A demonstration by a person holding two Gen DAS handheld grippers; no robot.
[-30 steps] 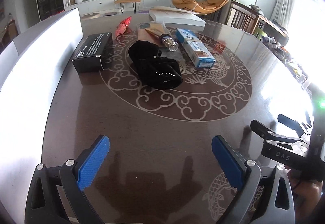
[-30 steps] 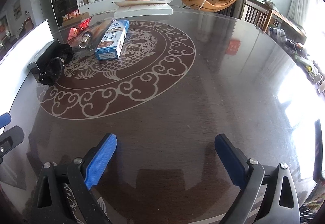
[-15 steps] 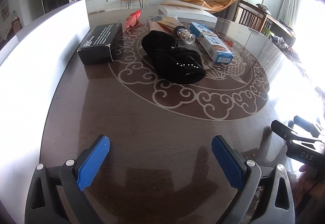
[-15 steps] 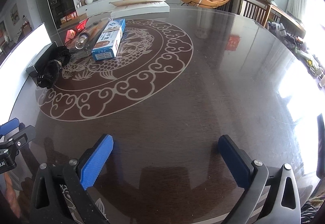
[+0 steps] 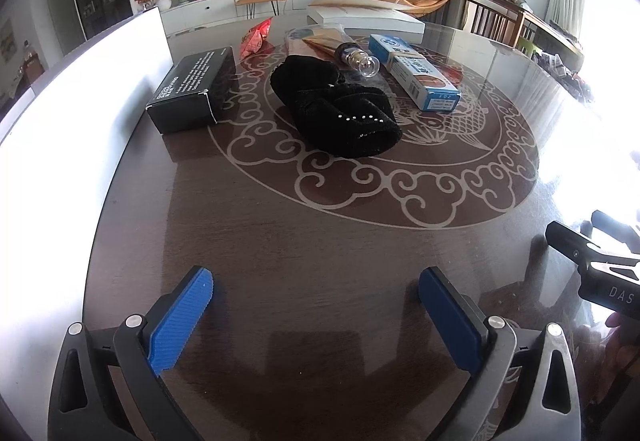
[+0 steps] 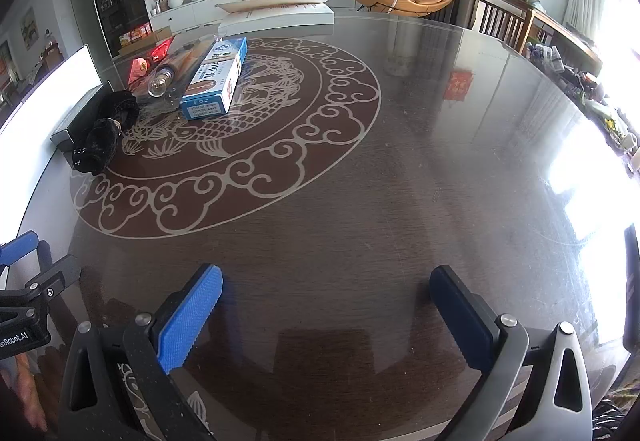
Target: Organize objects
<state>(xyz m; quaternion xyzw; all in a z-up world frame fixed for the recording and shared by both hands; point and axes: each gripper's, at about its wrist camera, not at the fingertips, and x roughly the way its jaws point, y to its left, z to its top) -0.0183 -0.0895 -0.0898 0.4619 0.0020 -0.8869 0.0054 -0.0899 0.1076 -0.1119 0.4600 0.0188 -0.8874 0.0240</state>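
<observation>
On the dark round table (image 5: 320, 241) lie a black box (image 5: 192, 89), a black fuzzy cloth item (image 5: 340, 109), a light bulb in clear packaging (image 5: 360, 61), a blue and white carton (image 5: 416, 75) and a red snack packet (image 5: 256, 37). They also show in the right wrist view: the carton (image 6: 218, 79), the bulb (image 6: 160, 83), the cloth item (image 6: 106, 133). My left gripper (image 5: 316, 309) is open and empty, well short of the cloth item. My right gripper (image 6: 326, 311) is open and empty over bare table.
A flat white box (image 5: 364, 17) lies at the table's far edge. A bright white panel (image 5: 80, 113) borders the table's left side. Chairs (image 6: 500, 17) and a cluttered sideboard stand at the right. The right gripper's body shows at the left view's right edge (image 5: 600, 273).
Both grippers have moved forward over the table, so the objects look closer. Both stay open and empty. The objects have not moved.
</observation>
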